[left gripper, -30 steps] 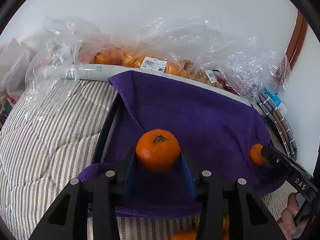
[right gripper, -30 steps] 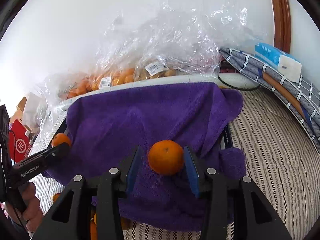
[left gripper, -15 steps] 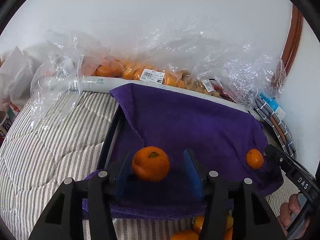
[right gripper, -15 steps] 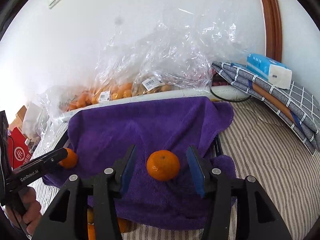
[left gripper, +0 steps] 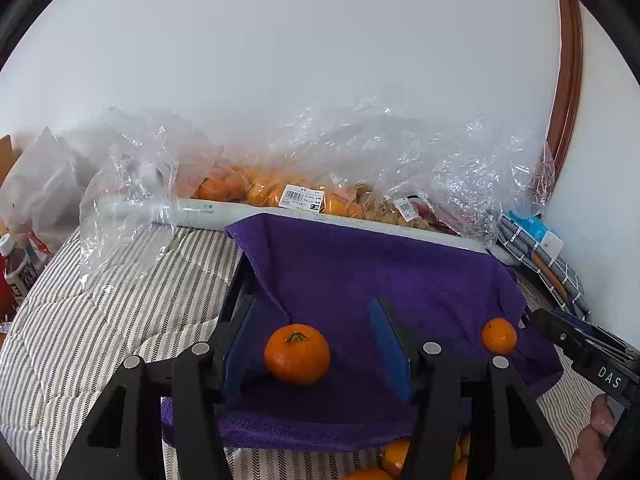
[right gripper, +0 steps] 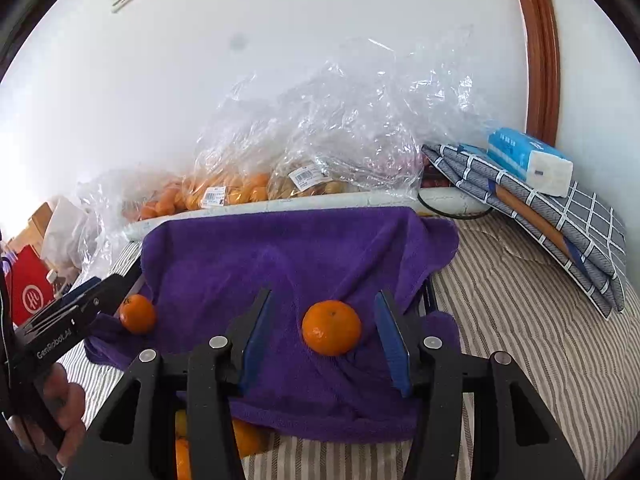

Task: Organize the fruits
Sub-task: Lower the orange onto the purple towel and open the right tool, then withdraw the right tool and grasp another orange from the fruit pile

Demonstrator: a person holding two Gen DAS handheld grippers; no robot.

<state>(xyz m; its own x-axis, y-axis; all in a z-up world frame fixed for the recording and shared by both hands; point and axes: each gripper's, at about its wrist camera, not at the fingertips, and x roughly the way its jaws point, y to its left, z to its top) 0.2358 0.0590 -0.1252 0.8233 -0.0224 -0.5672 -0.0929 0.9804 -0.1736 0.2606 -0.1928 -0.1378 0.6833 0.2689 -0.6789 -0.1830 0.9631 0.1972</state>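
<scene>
Both grippers level, pointing fwd over a purple towel (left gripper: 360,280), jaws wide apart. Left gripper (left gripper: 318,344) brackets one tangerine (left gripper: 297,353), right gripper (right gripper: 324,336) another tangerine (right gripper: 331,333); neither is gripped, both rest on the towel. Striped bedding (left gripper: 100,320) beneath, bagged fruit (right gripper: 224,192) along the white wall.

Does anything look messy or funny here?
Yes. The purple towel is draped crookedly and rumpled over a dark frame, sagging under two tangerines. More oranges lie half hidden under its front edge.
</scene>
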